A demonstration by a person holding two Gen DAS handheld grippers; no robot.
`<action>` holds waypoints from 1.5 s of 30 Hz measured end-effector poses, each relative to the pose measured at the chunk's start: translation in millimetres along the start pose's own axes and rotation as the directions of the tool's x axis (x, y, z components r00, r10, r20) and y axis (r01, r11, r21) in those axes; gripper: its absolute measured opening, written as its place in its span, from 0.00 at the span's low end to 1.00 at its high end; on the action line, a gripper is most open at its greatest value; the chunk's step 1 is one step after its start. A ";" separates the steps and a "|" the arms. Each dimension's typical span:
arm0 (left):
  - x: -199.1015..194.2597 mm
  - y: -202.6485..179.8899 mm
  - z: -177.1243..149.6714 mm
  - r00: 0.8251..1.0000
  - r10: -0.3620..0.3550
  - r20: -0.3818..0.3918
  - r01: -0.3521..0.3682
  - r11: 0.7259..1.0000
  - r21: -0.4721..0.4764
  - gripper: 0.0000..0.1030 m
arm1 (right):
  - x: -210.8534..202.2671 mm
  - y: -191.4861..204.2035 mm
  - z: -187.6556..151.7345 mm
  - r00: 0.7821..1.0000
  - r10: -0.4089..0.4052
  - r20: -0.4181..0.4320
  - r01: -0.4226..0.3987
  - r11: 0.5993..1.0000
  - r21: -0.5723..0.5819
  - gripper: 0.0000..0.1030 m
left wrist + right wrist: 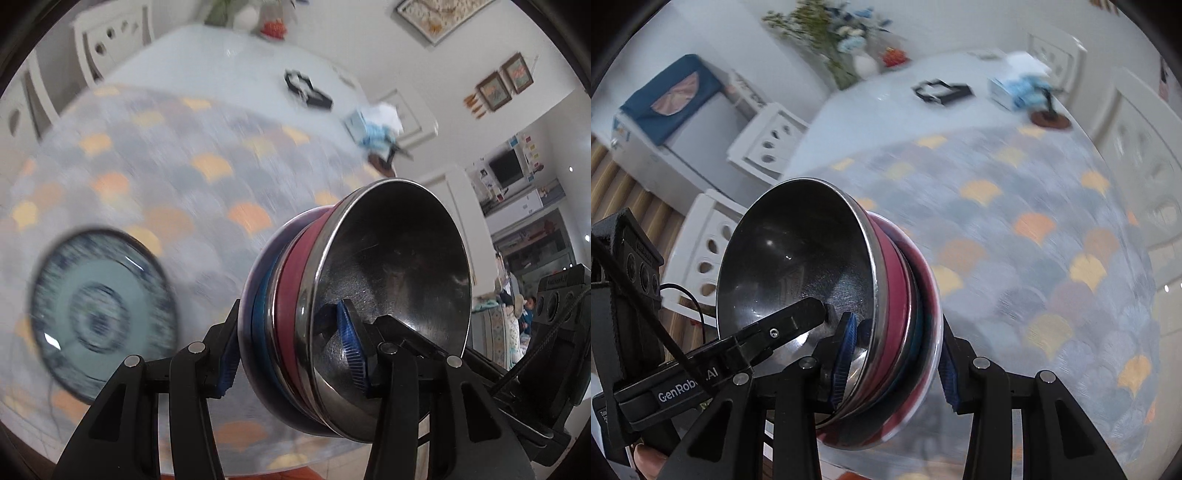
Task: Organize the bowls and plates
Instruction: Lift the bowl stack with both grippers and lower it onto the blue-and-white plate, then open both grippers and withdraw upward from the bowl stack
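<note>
A stack of nested bowls hangs above the table, held from two sides. A steel bowl (399, 258) sits on top of a red one (295, 280), a blue one and a purplish outer one. My left gripper (290, 354) is shut on the stack's rim, one pad inside the steel bowl and one under the outer bowl. My right gripper (895, 365) is shut on the rim of the same stack (798, 251) from the opposite side. Inside the bowl, a left gripper finger (798, 317) shows in the right wrist view. A blue patterned plate (99, 314) lies on the mat below.
A scale-patterned mat (184, 166) covers the near part of the white table (871, 107). At the far end are a black frame-like object (306, 90), a tissue box (1008, 88), a small dark stand (1049, 118) and a vase of flowers (864, 62). White chairs (768, 140) surround the table.
</note>
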State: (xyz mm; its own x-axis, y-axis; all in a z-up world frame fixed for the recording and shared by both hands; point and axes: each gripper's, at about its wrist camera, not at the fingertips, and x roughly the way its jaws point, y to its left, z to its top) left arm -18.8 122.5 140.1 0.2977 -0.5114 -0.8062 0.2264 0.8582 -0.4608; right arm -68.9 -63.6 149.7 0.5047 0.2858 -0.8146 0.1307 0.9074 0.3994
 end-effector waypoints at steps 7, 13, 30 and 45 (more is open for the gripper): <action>-72.7 43.3 35.6 0.994 0.047 0.095 -0.048 0.999 0.005 0.43 | -0.5 90.7 16.2 0.997 0.064 0.047 -0.062 0.997 -0.055 0.40; -91.5 94.9 38.3 0.993 0.079 0.083 -0.078 0.997 -0.016 0.43 | 30.6 149.2 7.5 0.996 0.091 0.003 -0.090 0.993 -0.081 0.40; -22.2 178.9 7.4 0.983 0.036 -0.181 -0.047 0.997 -0.060 0.43 | 131.3 138.4 -35.2 0.979 0.001 -0.204 0.014 0.997 0.071 0.40; -7.2 186.6 9.5 0.978 0.023 -0.208 -0.032 0.999 -0.041 0.43 | 148.5 120.7 -36.4 0.972 0.001 -0.235 0.032 0.990 0.138 0.40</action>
State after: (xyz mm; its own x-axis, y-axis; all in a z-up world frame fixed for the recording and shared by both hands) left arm 30.1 285.9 63.4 0.1034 -0.4707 -0.8762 0.1788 0.8754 -0.4492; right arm -9.2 99.6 61.7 0.2904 0.3514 -0.8900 0.2628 0.8651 0.4273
